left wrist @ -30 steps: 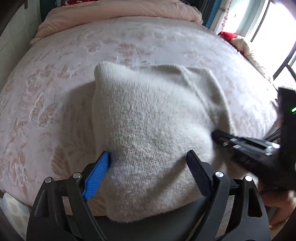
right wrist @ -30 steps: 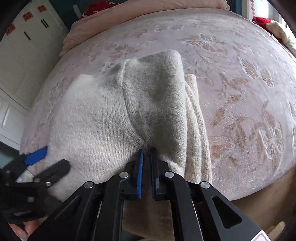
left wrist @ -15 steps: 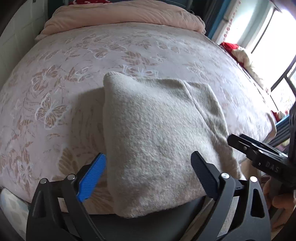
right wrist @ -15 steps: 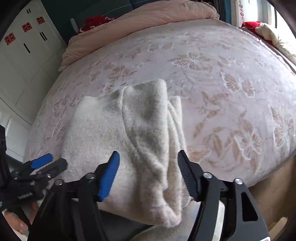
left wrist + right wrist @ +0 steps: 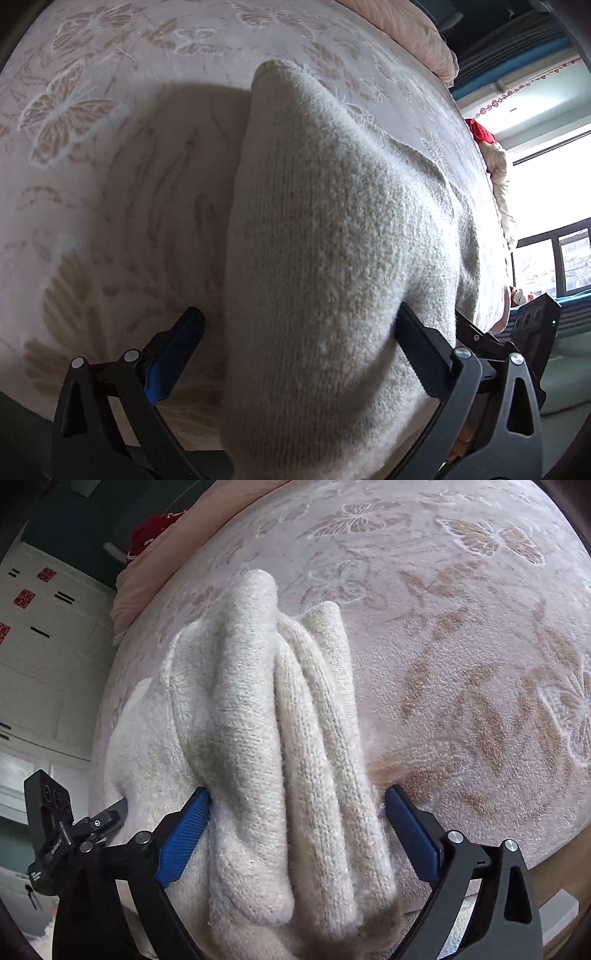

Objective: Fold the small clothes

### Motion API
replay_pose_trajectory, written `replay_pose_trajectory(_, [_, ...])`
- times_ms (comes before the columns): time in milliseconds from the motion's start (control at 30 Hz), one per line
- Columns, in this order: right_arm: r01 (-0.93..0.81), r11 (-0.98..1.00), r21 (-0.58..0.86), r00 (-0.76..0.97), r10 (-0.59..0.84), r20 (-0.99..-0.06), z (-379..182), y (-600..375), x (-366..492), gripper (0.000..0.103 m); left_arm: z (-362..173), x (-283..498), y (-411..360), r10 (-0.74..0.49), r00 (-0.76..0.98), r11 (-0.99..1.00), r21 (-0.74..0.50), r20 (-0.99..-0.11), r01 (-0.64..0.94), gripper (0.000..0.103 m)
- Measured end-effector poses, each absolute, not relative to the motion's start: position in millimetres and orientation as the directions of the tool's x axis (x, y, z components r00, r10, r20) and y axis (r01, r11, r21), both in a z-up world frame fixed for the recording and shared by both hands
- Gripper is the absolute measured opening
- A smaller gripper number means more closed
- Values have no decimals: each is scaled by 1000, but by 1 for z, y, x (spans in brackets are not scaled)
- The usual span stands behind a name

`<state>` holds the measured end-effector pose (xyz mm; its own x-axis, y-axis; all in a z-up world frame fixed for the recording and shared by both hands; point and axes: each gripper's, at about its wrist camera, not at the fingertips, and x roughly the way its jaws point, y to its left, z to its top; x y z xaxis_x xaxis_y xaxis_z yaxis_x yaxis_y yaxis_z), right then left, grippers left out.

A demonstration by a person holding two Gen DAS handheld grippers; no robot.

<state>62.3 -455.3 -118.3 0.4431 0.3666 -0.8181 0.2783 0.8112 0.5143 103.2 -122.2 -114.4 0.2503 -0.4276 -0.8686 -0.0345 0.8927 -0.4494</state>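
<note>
A folded cream knitted sweater [image 5: 332, 240] lies on the pink butterfly-patterned bed cover [image 5: 92, 147]. My left gripper [image 5: 299, 339] is open, its fingers straddling the sweater's near left part, close above the fabric. In the right wrist view the sweater [image 5: 266, 720] shows its stacked folded layers. My right gripper [image 5: 295, 823] is open, its fingers on either side of those layers at the near edge. The left gripper [image 5: 107, 816] shows at the left of that view; the right gripper's body [image 5: 532, 332] shows at the right of the left wrist view.
A pink duvet [image 5: 424, 33] is piled at the bed's far end. A red and cream item [image 5: 491, 155] lies near the window side. White cabinets [image 5: 44, 646] stand beyond the bed's left side. The bed's near edge [image 5: 554, 856] runs under both grippers.
The right gripper, shut on the sweater's fold a second ago, has opened. Both grippers pulled back, then moved in low and close over the sweater's near edge, straddling it.
</note>
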Motion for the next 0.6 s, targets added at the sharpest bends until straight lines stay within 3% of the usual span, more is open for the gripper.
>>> replay_pose_trajectory(100, [283, 811, 512, 440, 364, -821, -118, -453, 69, 92, -113, 107, -132, -425, 245, 898, -440, -871, -8, 98])
replay_pose_trajectory(133, [276, 811, 515, 443, 369, -817, -116, -450, 72, 77, -112, 110, -134, -430, 238, 897, -442, -871, 3, 98])
replay_pose_trajectory(167, [261, 806, 531, 444, 388, -808, -114, -447, 75, 68, -110, 111, -136, -442, 230, 893, -451, -867, 16, 92])
replay_pose_trajectory(233, [263, 808, 527, 449, 381, -808, -105, -444, 76, 43, -102, 113, -139, -446, 227, 891, -453, -866, 21, 75])
replay_pose_trajectory(333, [246, 828, 504, 478, 349, -806, -82, -439, 74, 35, -85, 113, -136, -493, 235, 864, -503, -838, 20, 51])
replay_pose_trajectory(600, [187, 844, 503, 582, 317, -749, -31, -454, 67, 36, -45, 112, -147, -549, 303, 834, -534, -779, 138, 51])
